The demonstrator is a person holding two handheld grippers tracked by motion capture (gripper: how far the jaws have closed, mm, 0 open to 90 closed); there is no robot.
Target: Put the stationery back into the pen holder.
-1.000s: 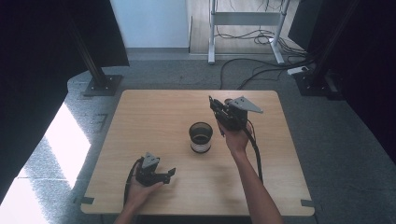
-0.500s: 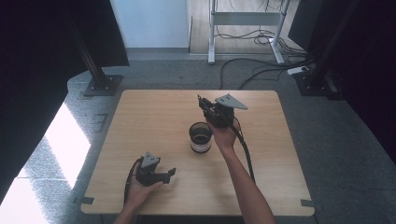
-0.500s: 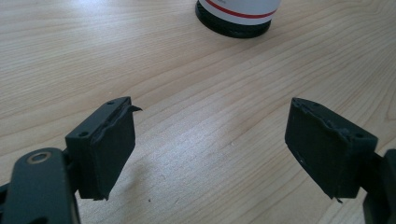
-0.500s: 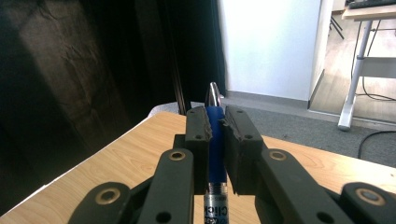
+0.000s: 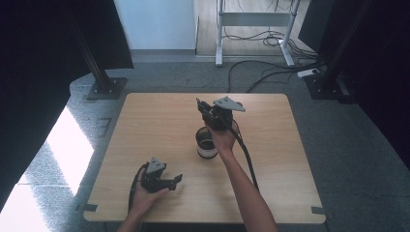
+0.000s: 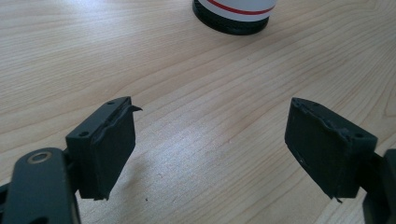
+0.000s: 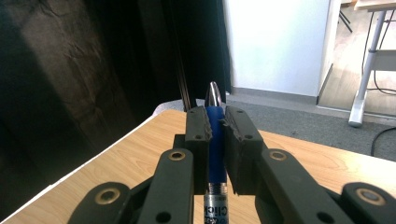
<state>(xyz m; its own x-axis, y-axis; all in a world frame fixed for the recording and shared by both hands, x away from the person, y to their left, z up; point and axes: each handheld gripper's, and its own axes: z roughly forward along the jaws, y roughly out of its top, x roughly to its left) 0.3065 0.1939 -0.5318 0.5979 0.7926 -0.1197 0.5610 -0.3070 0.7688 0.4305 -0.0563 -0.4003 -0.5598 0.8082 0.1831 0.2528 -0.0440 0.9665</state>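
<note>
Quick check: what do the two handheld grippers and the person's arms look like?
Both the left gripper and right gripper are black, with two flat rectangular padded jaws on pivoted links with brass-coloured rivets, and a grey three-cornered plate on top. A black cable trails from each. The forearms are bare; no sleeves show.

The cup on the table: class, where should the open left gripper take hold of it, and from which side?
Grip the cup across its round wall, coming level from the left gripper side near the person. It stands upright, and the right gripper, shut on a blue pen, is above it.
</note>
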